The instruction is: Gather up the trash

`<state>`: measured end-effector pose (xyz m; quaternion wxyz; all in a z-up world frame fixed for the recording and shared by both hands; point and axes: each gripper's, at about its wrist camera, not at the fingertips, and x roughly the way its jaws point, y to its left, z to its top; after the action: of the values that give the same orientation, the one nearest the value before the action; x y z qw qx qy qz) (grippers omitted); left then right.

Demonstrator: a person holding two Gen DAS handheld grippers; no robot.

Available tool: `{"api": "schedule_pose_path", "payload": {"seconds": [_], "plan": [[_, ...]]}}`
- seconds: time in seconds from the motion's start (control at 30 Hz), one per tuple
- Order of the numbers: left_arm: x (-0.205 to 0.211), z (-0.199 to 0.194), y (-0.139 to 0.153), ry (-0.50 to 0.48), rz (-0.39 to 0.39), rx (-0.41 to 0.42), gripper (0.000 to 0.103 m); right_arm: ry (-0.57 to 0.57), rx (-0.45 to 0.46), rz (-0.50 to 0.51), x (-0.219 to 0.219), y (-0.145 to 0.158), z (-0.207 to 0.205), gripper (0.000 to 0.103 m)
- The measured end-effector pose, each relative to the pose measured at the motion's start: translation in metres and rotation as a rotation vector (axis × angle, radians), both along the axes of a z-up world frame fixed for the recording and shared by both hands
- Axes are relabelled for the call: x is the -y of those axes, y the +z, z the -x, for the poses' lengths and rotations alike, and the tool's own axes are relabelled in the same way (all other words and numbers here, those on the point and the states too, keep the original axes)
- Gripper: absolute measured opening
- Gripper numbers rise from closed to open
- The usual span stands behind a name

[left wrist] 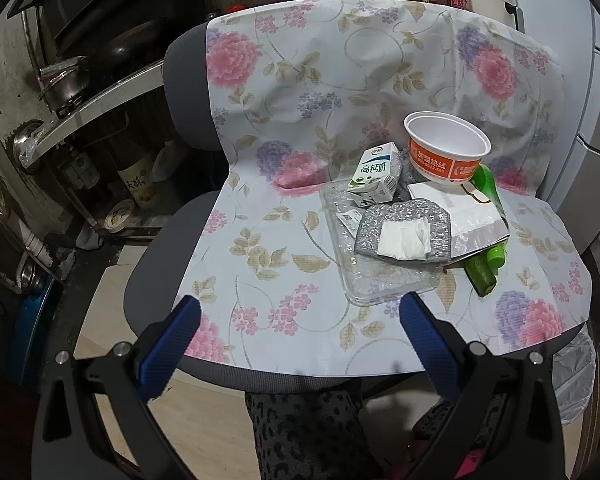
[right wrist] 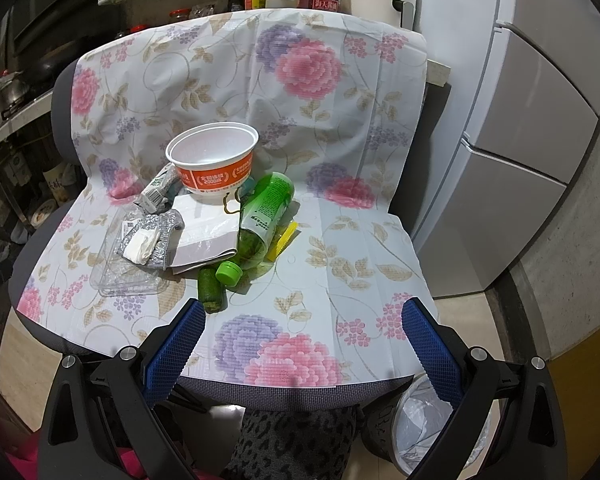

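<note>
Both tongs released, left gripper (left wrist: 300,312), right gripper (right wrist: 304,316), bowl (right wrist: 216,160), bin (right wrist: 440,420) below.

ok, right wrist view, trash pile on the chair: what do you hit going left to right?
Clear plastic tray → silver scrubbing pad with white tissue → white paper bag → green bottle → yellow comb.
</note>
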<state>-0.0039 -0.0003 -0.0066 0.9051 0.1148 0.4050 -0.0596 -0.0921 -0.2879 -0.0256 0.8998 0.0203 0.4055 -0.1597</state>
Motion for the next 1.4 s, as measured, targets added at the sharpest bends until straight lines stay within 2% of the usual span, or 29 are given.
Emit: {"api": "schedule_pose_path", "payload": {"seconds": [1.4], "plan": [[-0.001, -0.009, 0.010, 0.005, 0.003, -0.007, 0.097, -0.004, 0.004, -0.002, -0.003, 0.008, -0.003, 0.097]]}}
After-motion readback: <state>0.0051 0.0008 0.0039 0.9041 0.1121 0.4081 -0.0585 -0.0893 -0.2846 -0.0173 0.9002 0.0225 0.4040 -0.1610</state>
